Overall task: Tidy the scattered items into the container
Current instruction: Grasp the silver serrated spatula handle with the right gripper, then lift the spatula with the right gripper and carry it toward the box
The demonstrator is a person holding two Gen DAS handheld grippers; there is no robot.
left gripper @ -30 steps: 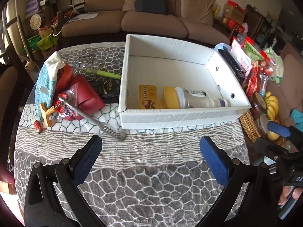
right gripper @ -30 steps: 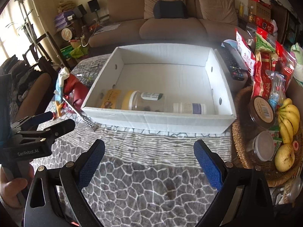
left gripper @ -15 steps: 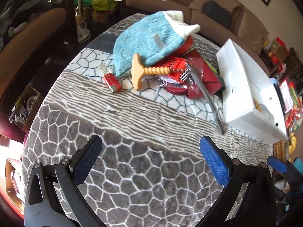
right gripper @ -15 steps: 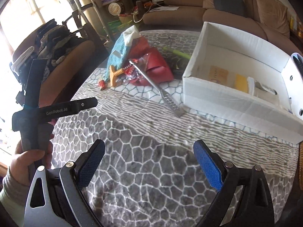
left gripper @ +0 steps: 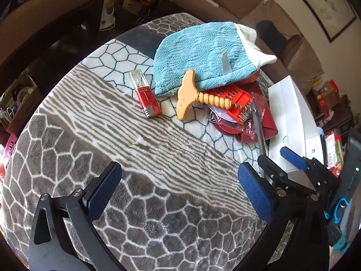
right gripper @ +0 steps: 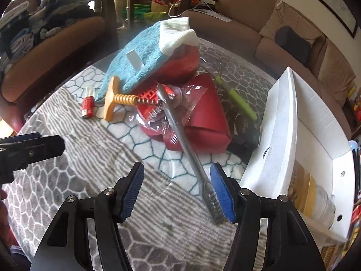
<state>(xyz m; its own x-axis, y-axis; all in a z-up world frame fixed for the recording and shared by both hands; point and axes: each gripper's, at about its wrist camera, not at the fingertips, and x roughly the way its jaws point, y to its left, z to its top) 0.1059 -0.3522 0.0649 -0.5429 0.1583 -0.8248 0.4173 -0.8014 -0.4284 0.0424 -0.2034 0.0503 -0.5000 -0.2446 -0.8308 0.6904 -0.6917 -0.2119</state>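
A long metal serrated tool [right gripper: 180, 135] lies on the patterned cloth, its handle resting on a red pouch [right gripper: 207, 122]. My right gripper [right gripper: 177, 174] hovers over its toothed end; the jaws are closing, the tool lies between them close to the right pad, and the left pad stands well clear. A red lighter [left gripper: 146, 99], a tan T-handled corkscrew [left gripper: 191, 97], a red comb [left gripper: 234, 97] and a teal mitt [left gripper: 198, 54] form the pile. My left gripper [left gripper: 178, 176] is open over bare cloth. The white box [right gripper: 282, 131] stands to the right.
A jar with a yellow lid [right gripper: 320, 203] lies in the box. A green-handled tool [right gripper: 239, 101] and a dark packet [right gripper: 243, 131] lie between pouch and box. A brown chair [left gripper: 45, 22] stands past the table's rounded left edge, a sofa [right gripper: 248, 33] behind.
Both grippers swung left and down, from facing the box toward the pile. The right jaws have narrowed and now straddle the metal tool's toothed end.
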